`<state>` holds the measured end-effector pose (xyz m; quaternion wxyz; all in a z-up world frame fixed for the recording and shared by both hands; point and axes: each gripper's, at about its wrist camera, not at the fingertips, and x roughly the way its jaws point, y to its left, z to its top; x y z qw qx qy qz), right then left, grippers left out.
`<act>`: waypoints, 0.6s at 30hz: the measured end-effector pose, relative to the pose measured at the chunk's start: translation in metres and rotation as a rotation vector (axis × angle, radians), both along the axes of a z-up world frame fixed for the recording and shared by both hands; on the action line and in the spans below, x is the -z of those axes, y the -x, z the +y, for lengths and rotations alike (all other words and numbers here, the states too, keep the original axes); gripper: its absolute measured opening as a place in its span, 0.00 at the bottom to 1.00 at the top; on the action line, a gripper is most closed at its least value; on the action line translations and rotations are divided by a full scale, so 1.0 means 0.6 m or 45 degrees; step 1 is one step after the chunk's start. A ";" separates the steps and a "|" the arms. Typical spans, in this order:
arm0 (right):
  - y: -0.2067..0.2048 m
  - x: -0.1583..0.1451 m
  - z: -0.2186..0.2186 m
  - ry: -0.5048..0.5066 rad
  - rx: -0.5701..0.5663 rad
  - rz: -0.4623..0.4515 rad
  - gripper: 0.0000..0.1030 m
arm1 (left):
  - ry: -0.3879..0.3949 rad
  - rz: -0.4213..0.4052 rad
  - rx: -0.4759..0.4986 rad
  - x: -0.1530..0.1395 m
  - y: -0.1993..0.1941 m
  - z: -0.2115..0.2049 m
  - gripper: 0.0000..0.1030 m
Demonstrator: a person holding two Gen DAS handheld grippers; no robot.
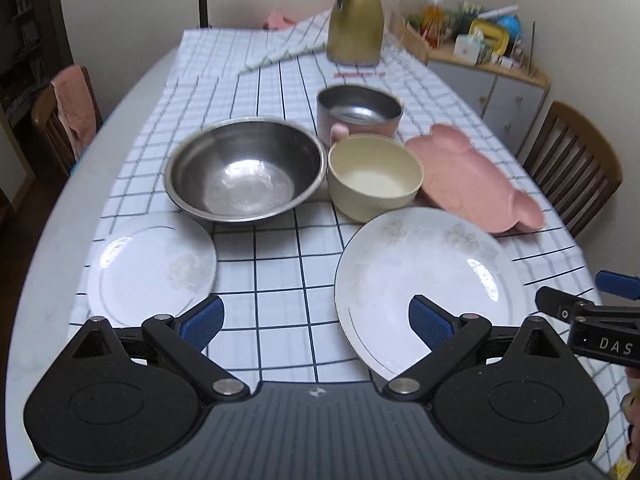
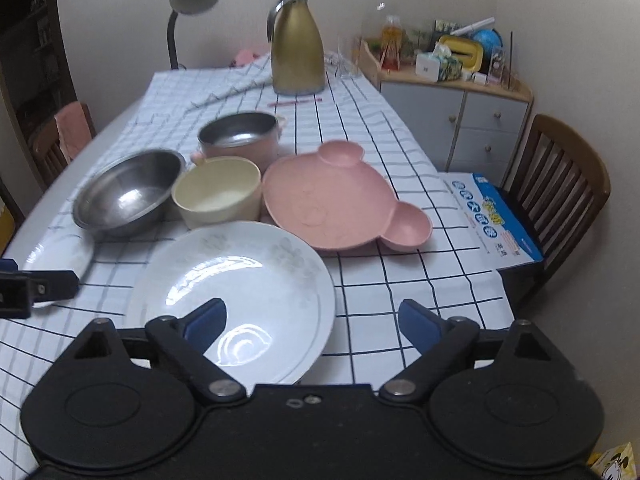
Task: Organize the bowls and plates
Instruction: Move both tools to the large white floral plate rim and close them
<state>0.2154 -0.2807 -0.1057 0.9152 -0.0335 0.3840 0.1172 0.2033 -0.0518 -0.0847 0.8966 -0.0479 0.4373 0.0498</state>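
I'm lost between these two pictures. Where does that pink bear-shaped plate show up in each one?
Left wrist view: the pink bear-shaped plate lies right of centre, seen nearly edge-on, beside the cream bowl.
Right wrist view: the plate lies near the middle, its face and ears plain to see.
Shared landmark: the gold jug at the far end of the checked cloth.
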 end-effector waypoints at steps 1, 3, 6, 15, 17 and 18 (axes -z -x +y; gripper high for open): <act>-0.013 0.010 -0.002 0.008 -0.008 0.020 0.88 | -0.003 0.012 0.000 0.010 -0.011 -0.001 0.97; -0.039 0.030 -0.007 0.005 -0.038 0.075 0.83 | 0.000 0.050 -0.008 0.028 -0.032 0.001 0.96; -0.071 0.053 -0.012 -0.031 -0.068 0.175 0.78 | 0.022 0.081 -0.007 0.051 -0.058 0.003 0.96; -0.129 0.096 -0.021 -0.054 -0.080 0.343 0.48 | 0.102 0.184 -0.039 0.093 -0.113 0.016 0.76; -0.137 0.101 -0.026 -0.077 -0.070 0.367 0.42 | 0.135 0.206 -0.033 0.099 -0.120 0.020 0.69; -0.143 0.103 -0.029 -0.092 -0.065 0.379 0.39 | 0.148 0.219 -0.030 0.103 -0.122 0.020 0.65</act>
